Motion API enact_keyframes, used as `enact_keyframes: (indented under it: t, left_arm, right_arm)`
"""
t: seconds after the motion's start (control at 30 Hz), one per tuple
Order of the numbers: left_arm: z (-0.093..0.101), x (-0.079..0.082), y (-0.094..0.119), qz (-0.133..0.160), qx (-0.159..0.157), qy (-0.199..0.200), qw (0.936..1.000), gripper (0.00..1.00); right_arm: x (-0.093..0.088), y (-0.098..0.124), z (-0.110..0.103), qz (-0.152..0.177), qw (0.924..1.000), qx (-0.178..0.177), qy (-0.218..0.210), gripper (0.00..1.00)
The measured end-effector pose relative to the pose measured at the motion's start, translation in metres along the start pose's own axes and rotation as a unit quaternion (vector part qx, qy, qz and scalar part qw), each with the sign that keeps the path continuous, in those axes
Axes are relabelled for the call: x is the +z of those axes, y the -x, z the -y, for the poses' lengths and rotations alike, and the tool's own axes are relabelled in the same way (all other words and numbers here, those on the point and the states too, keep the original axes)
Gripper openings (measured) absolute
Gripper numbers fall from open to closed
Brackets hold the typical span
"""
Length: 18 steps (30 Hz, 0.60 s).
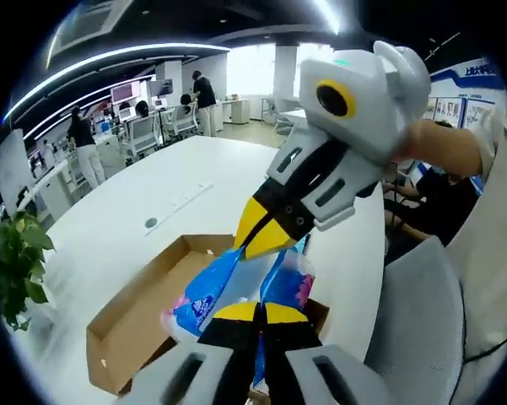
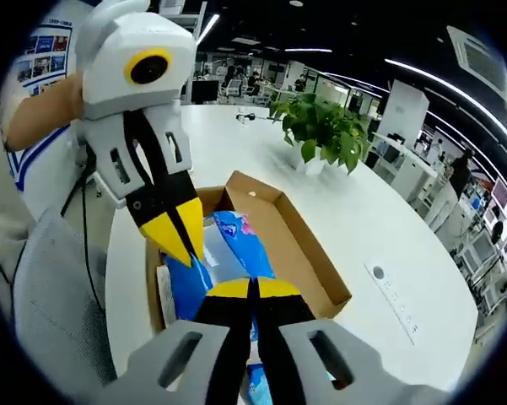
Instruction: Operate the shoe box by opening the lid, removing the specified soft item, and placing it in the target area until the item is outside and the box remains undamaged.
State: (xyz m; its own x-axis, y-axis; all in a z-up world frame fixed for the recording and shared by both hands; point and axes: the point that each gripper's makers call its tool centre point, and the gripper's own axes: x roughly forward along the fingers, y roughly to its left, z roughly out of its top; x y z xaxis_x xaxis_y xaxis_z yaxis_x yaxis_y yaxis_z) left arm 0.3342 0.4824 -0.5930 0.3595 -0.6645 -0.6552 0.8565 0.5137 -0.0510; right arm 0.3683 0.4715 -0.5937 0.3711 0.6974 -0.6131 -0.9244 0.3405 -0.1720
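A soft blue and white plastic packet (image 1: 228,291) with pink print hangs over the open cardboard shoe box (image 1: 139,316), which lies on the white table. My left gripper (image 1: 257,314) is shut on the packet's near end. My right gripper (image 1: 266,236) comes in from the upper right with its yellow tips pinched on the packet's top edge. In the right gripper view, my right gripper (image 2: 253,289) is shut on the packet (image 2: 228,245) above the box (image 2: 308,253). The left gripper (image 2: 184,240) pinches the packet's left side there.
A potted plant (image 2: 320,126) stands on the table beyond the box, also at the table's edge (image 1: 13,261). A grey chair (image 1: 422,321) stands by the table. A cable port (image 2: 378,272) sits in the tabletop. People work at desks in the background.
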Motion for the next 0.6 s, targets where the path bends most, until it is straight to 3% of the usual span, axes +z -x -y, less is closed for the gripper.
enact_keyframes:
  t: [0.23, 0.6]
  left_arm:
    - [0.027, 0.024, -0.021, 0.002, -0.032, -0.022, 0.9992, 0.0]
    - [0.062, 0.05, -0.078, 0.005, -0.087, -0.037, 0.9955, 0.0]
  right_arm:
    - [-0.027, 0.035, 0.008, -0.02, 0.9998, -0.007, -0.006, 0.0]
    - [-0.082, 0.074, 0.026, -0.062, 0.9969, -0.027, -0.039, 0.0]
